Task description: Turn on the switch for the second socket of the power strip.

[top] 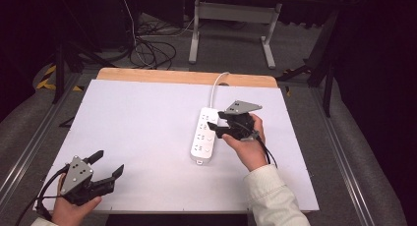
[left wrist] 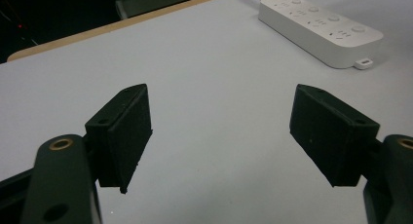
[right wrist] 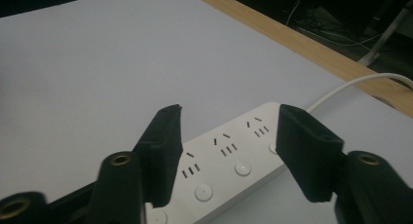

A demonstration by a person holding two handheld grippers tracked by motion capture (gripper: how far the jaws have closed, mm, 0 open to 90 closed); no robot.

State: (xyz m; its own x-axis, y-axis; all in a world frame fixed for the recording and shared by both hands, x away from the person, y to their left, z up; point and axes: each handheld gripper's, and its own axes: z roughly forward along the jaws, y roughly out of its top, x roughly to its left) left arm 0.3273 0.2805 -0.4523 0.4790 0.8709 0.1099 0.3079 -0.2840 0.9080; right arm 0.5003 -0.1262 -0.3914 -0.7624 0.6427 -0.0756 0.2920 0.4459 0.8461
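White power strip (top: pixel 204 135), a smooth plastic bar with rounded corners, lies flat on the matte white table (top: pixel 137 137) right of centre. Its long axis runs from near edge to far edge, with the white cord (top: pixel 216 86) leaving its far end over the wooden far edge. Four socket groups, each with a round button, face up. The right gripper (top: pixel 216 129) hovers just over the strip, jaws spread wide and empty. The left gripper (top: pixel 109 163) sits at the near left corner, jaws also wide apart, holding nothing.
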